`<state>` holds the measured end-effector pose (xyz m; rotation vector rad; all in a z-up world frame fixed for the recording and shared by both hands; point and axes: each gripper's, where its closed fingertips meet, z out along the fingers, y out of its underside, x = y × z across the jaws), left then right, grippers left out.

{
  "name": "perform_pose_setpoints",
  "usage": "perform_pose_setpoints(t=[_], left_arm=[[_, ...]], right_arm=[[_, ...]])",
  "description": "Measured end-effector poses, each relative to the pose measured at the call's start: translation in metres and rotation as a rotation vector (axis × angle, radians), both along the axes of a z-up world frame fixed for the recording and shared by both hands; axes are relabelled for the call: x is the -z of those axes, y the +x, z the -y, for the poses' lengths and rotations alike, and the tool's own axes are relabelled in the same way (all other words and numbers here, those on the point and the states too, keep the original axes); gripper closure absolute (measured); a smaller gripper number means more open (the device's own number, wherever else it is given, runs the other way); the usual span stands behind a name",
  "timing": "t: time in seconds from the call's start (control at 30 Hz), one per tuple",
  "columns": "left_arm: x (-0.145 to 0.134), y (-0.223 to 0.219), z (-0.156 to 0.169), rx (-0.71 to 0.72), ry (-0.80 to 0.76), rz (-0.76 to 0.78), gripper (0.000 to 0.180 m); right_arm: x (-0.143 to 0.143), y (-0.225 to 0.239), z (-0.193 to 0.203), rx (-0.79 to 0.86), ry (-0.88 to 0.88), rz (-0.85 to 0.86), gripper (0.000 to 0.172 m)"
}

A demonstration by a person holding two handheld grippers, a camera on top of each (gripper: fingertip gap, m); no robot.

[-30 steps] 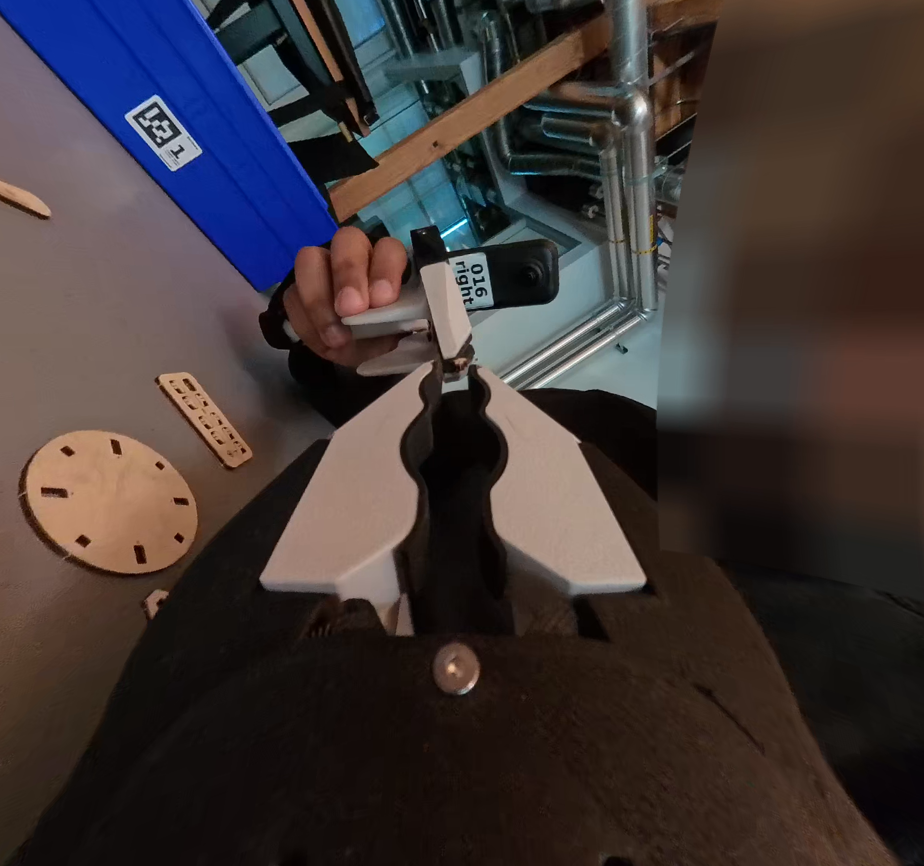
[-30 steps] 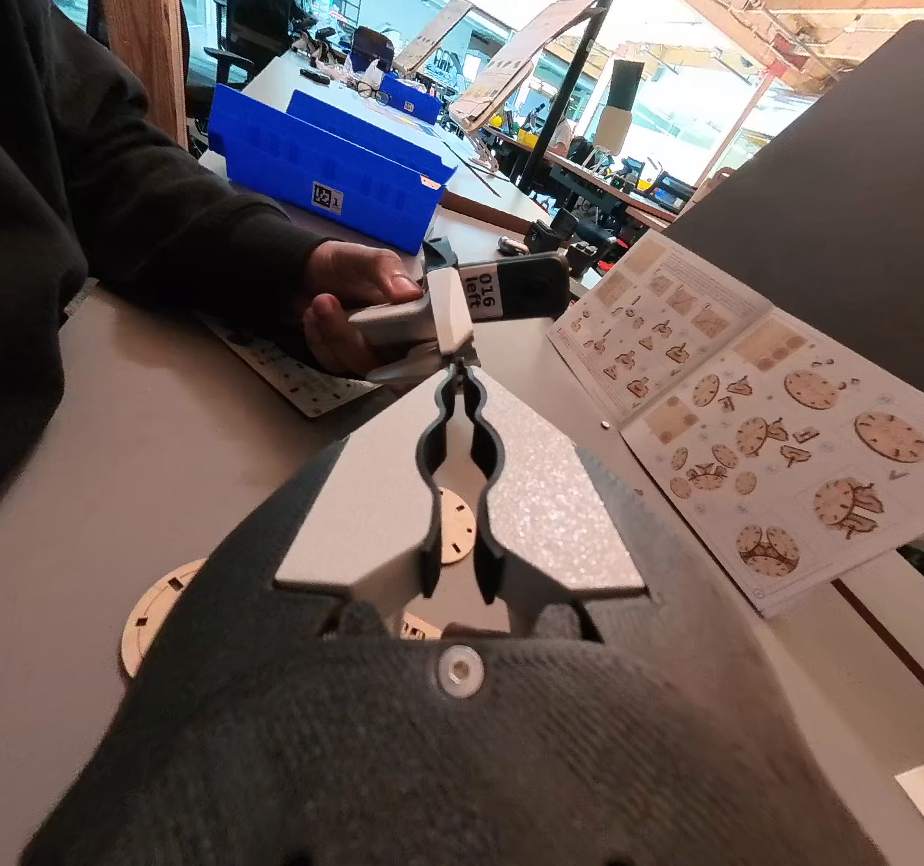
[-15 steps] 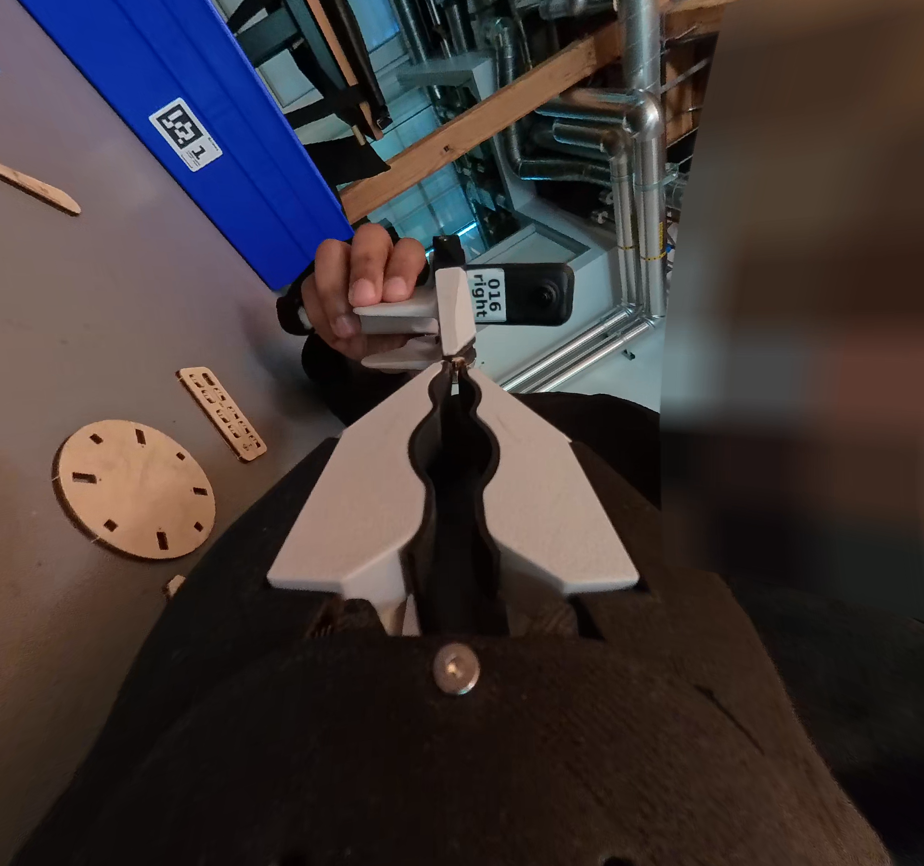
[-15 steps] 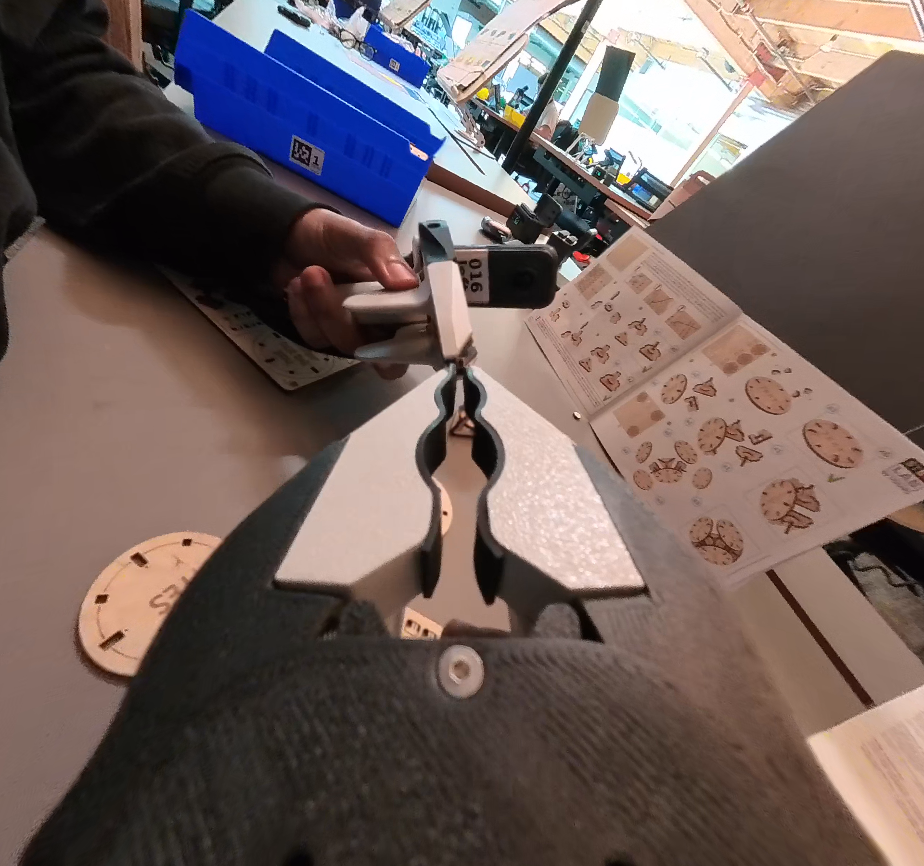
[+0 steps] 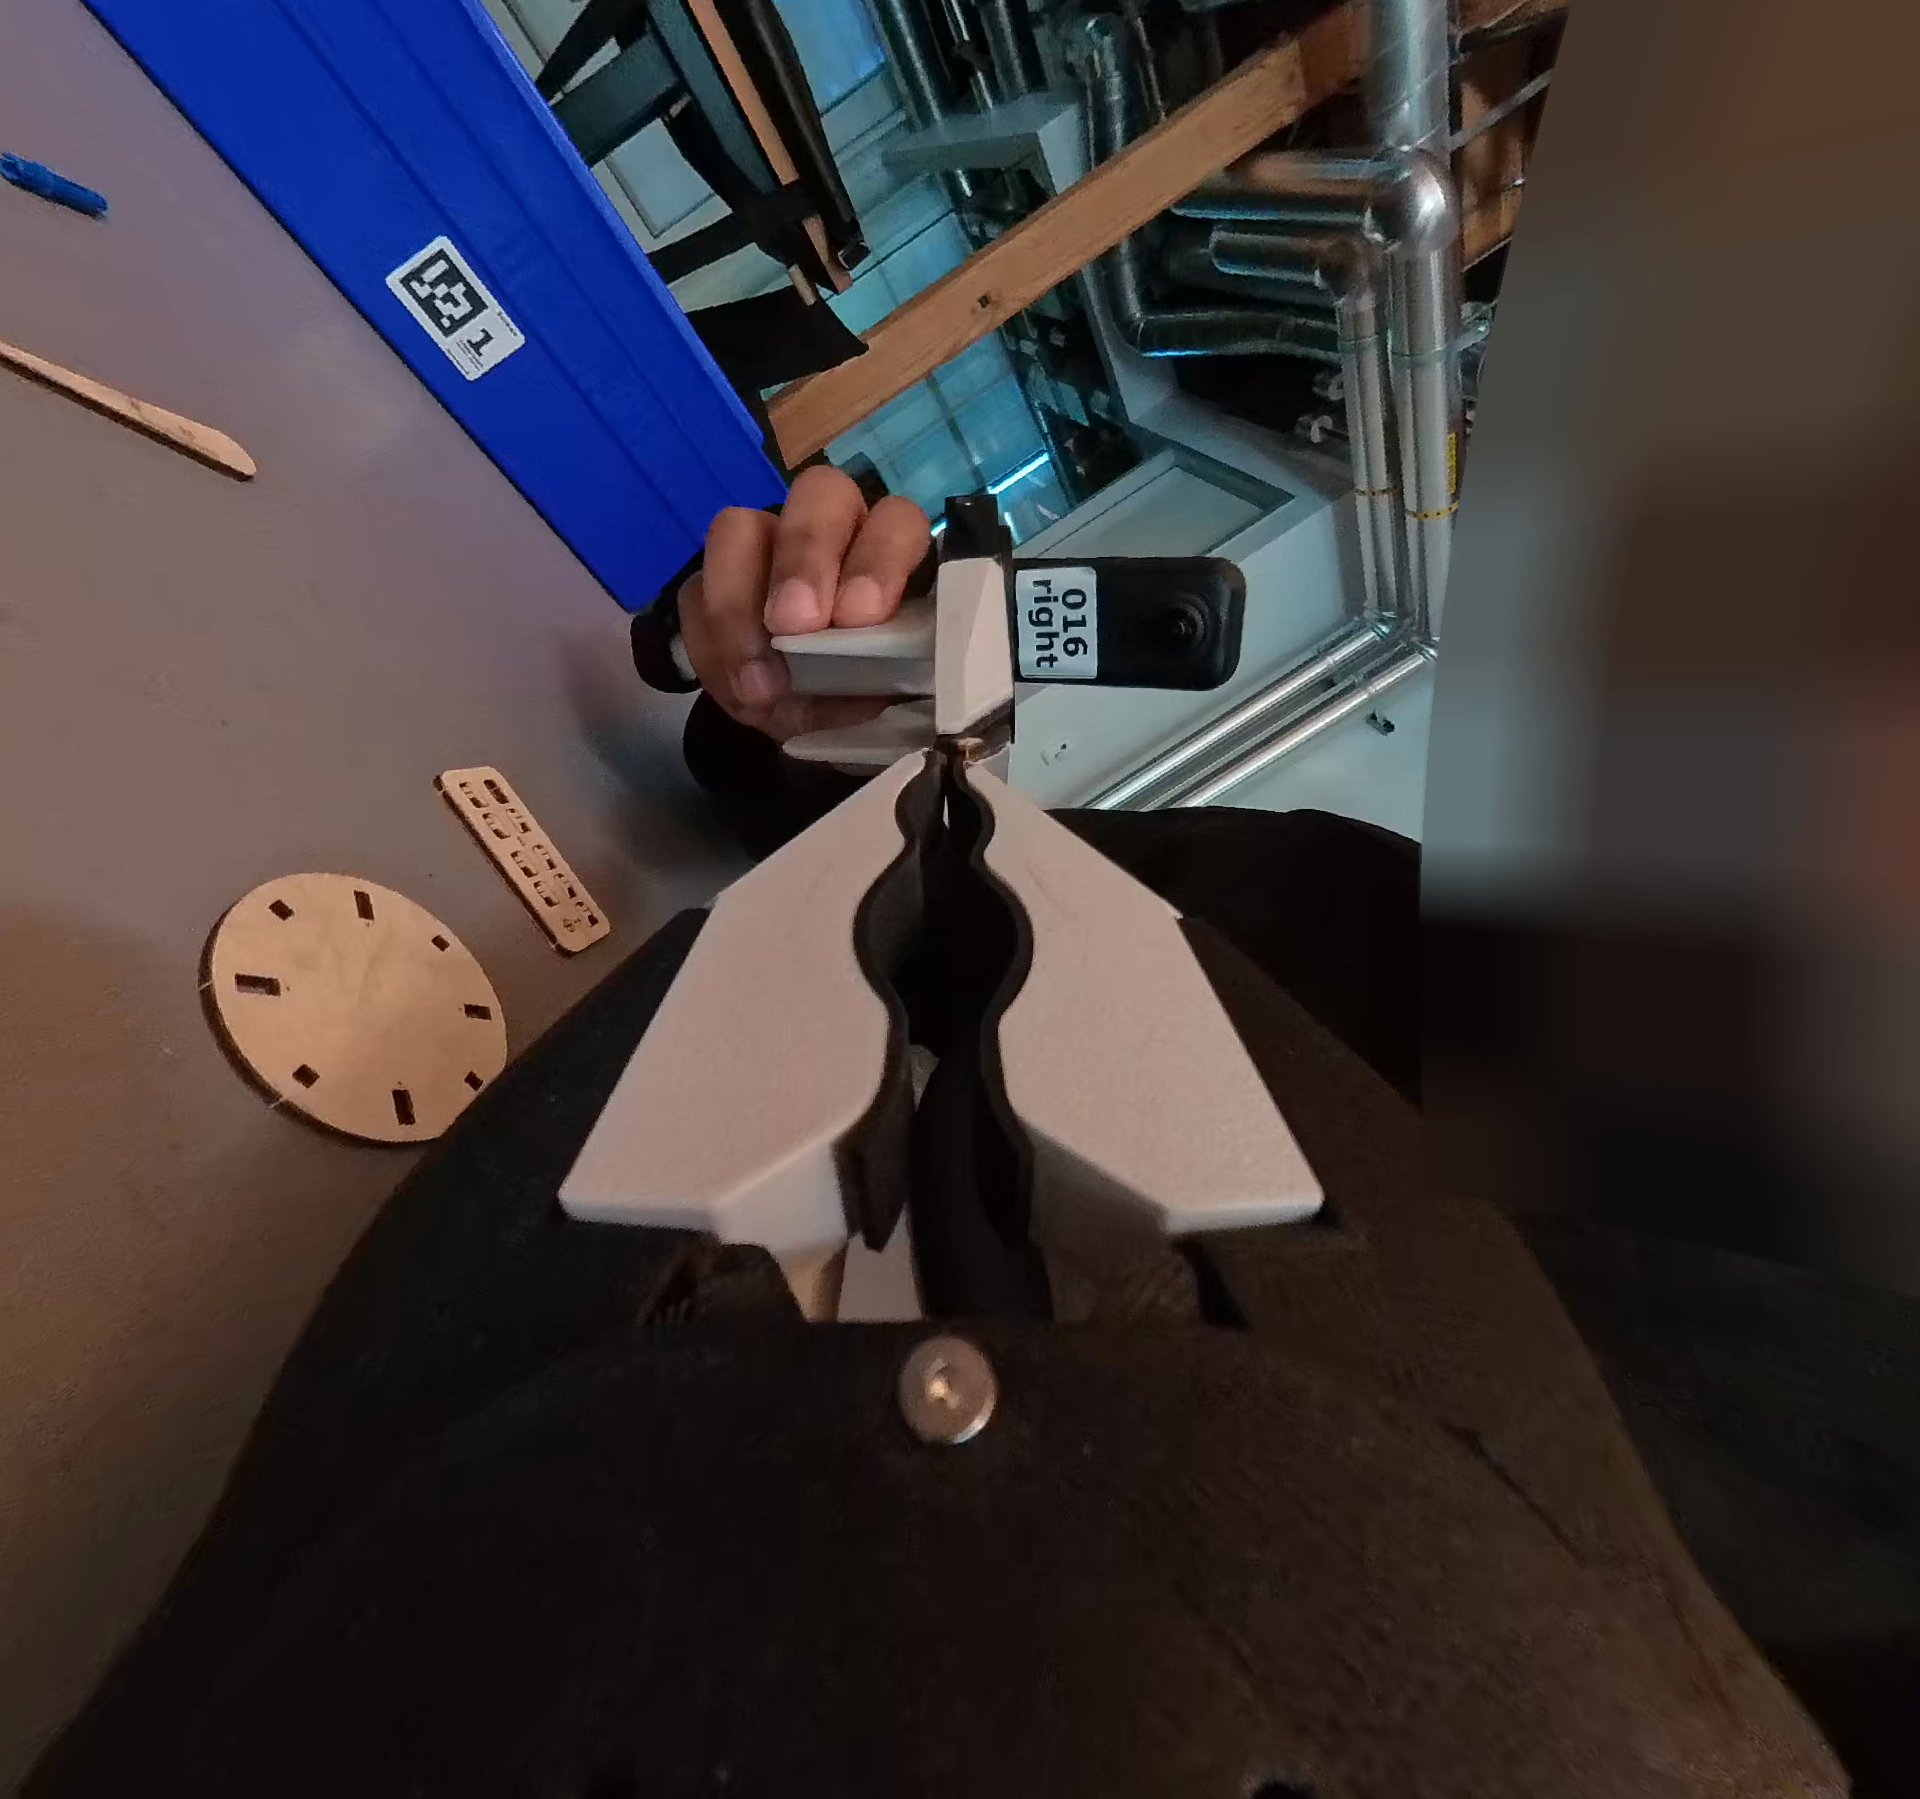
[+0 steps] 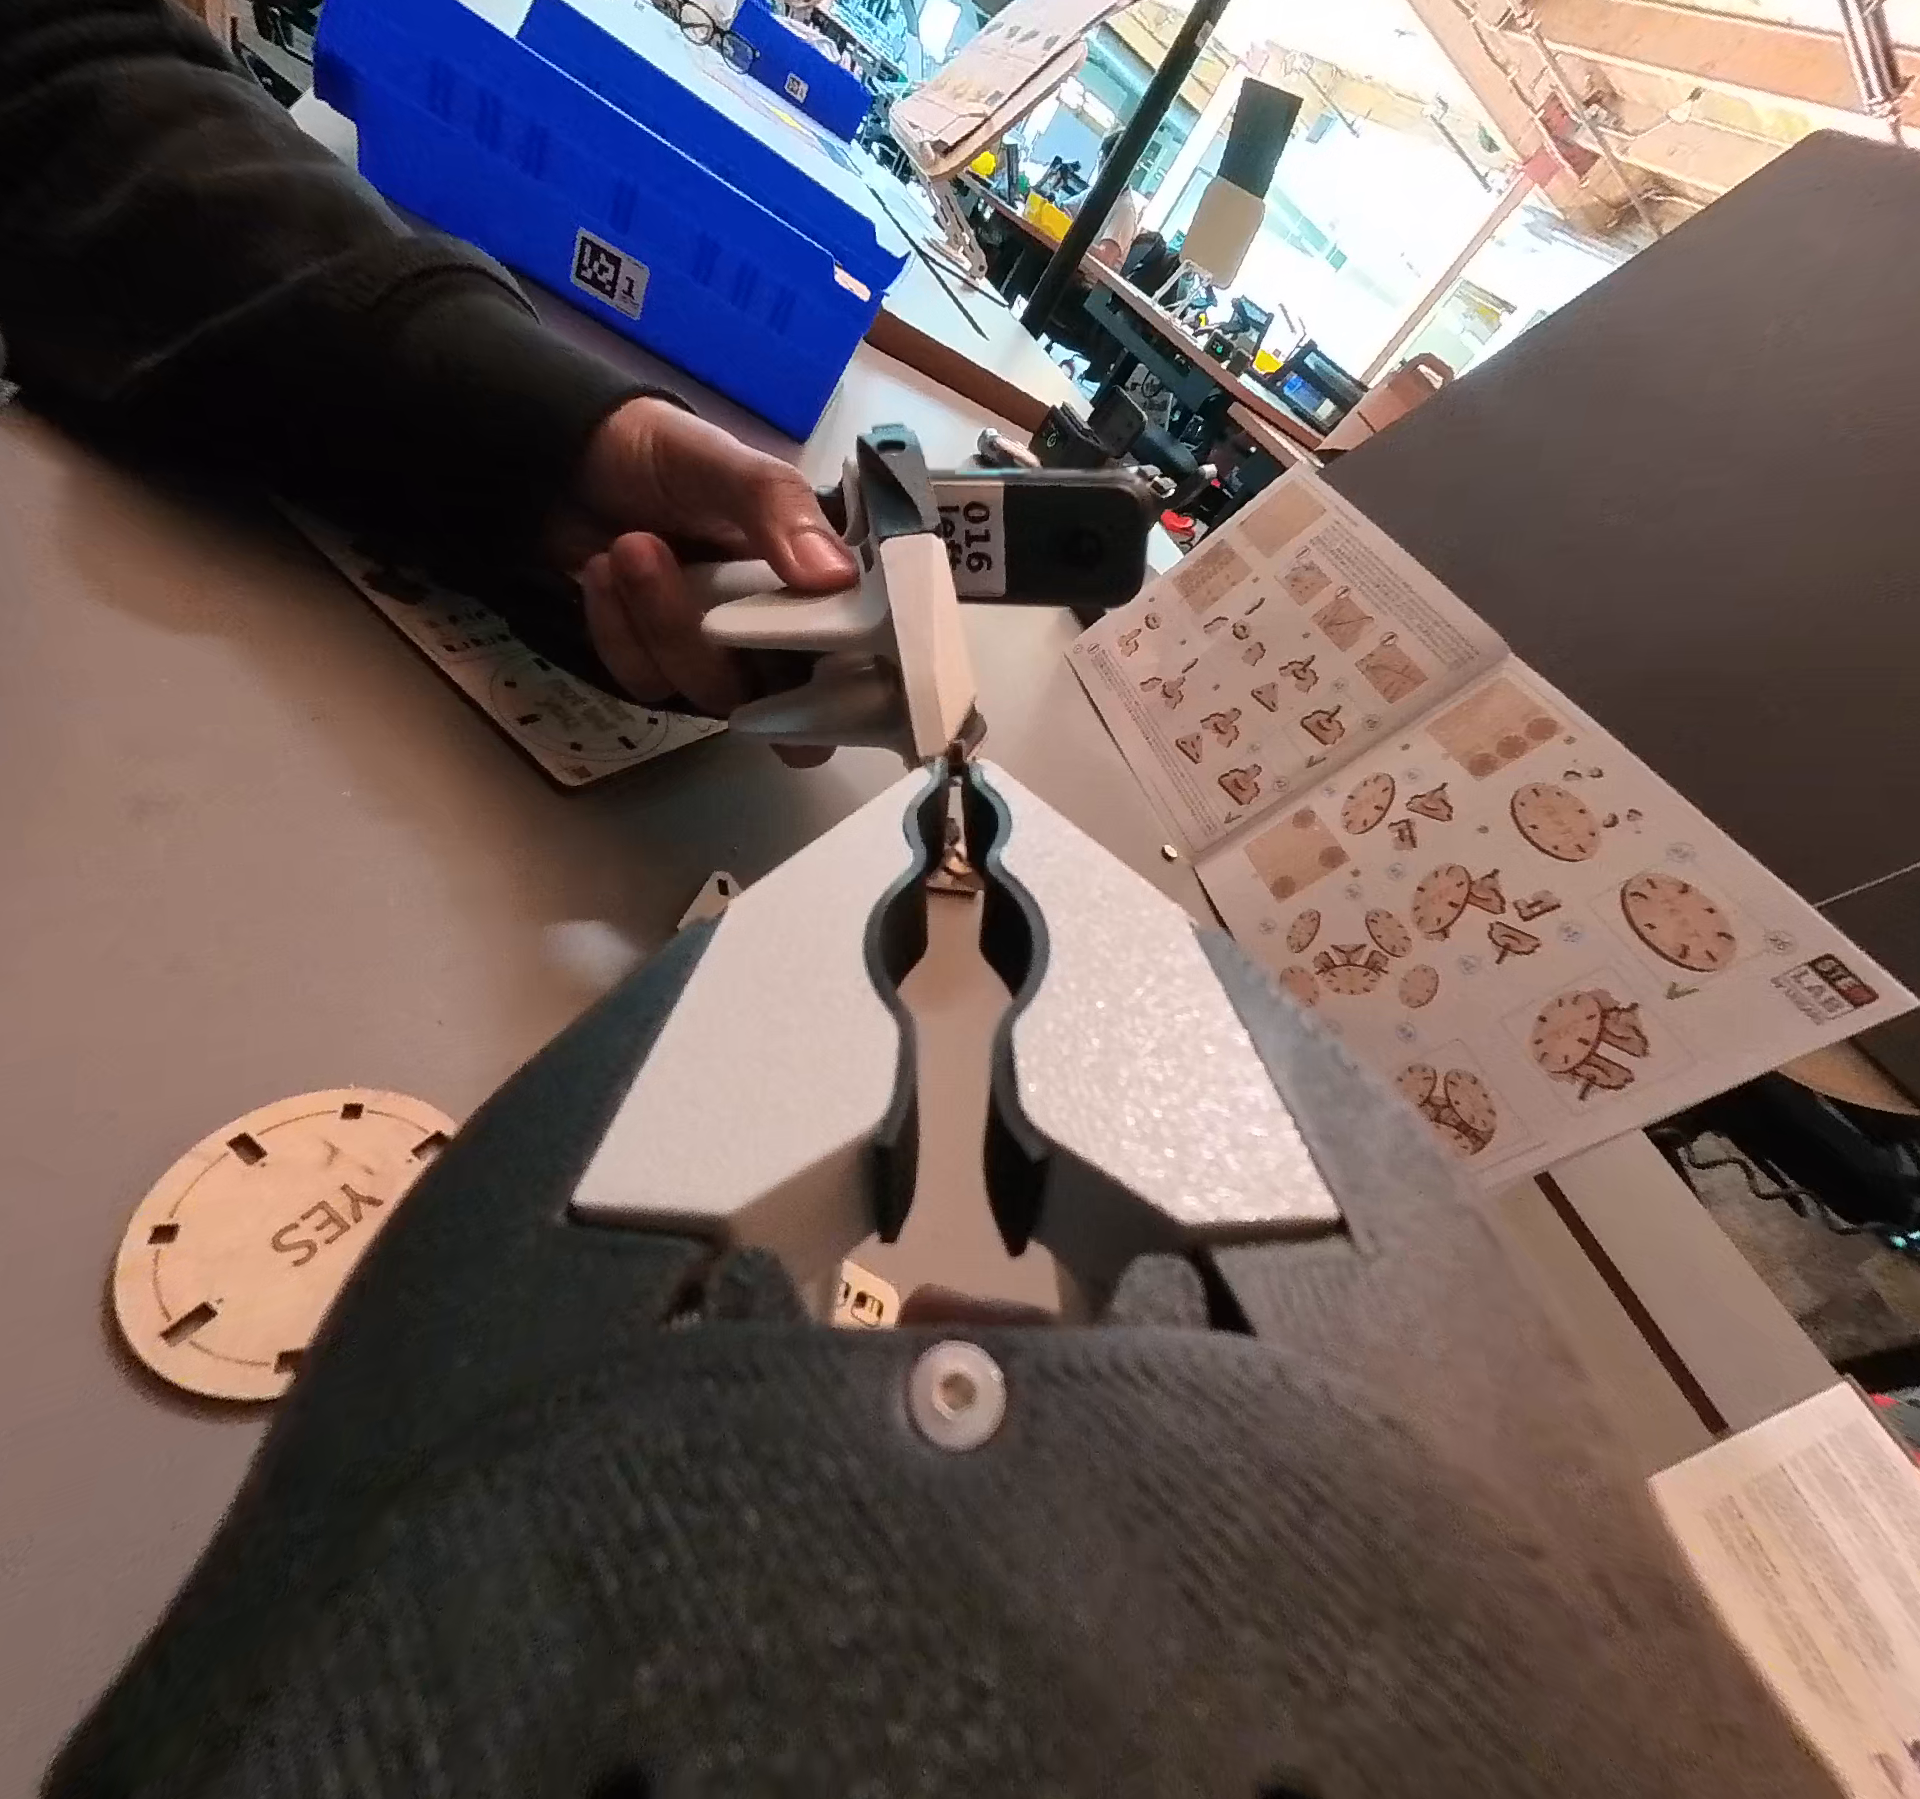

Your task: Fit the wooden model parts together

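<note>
My two grippers meet tip to tip above the grey table (image 6: 208, 866). In the left wrist view my left gripper (image 5: 948, 770) is shut, with a thin pale sliver of wood (image 5: 947, 799) edge-on between its pads. The right gripper's tip opposite it holds a small tan wooden bit (image 5: 968, 741). In the right wrist view my right gripper (image 6: 952, 775) is shut on a small thin wooden piece (image 6: 951, 861) that runs back between its pads. The left gripper's tip (image 6: 961, 736) touches it from the far side, held by a hand (image 6: 707, 544).
A blue bin (image 6: 623, 222) stands at the back. A slotted wooden disc (image 6: 270, 1250) lies near left and also shows in the left wrist view (image 5: 353, 1006) beside a slotted strip (image 5: 520, 856). An instruction sheet (image 6: 1507, 866) lies right and a cut-out wooden panel (image 6: 499, 689) under the hand. The grippers are tip to tip, or close to it. The slotted wooden disc (image 6: 270, 1250) is about 15 cm from both grippers' fingertips.
A second ago my left fingertips stood slightly apart around the right gripper's tip. They have since come together at the tip. Both grippers stayed tip to tip and tilted a little.
</note>
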<state>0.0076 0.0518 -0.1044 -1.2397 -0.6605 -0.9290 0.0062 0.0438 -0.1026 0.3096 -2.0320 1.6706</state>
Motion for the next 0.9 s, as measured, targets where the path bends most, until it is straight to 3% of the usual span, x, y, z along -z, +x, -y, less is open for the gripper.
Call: perform_pose_setpoints(t=[0.7, 0.9], left_arm=[[-0.0043, 0.0047, -0.0001, 0.049, 0.058, 0.039, 0.174], [-0.0018, 0.0032, -0.0006, 0.033, 0.035, 0.033, 0.180]], right_arm=[[0.0007, 0.0037, -0.0022, -0.021, 0.020, -0.041, 0.171], [0.0032, 0.0038, -0.0015, -0.021, 0.034, -0.051, 0.171]])
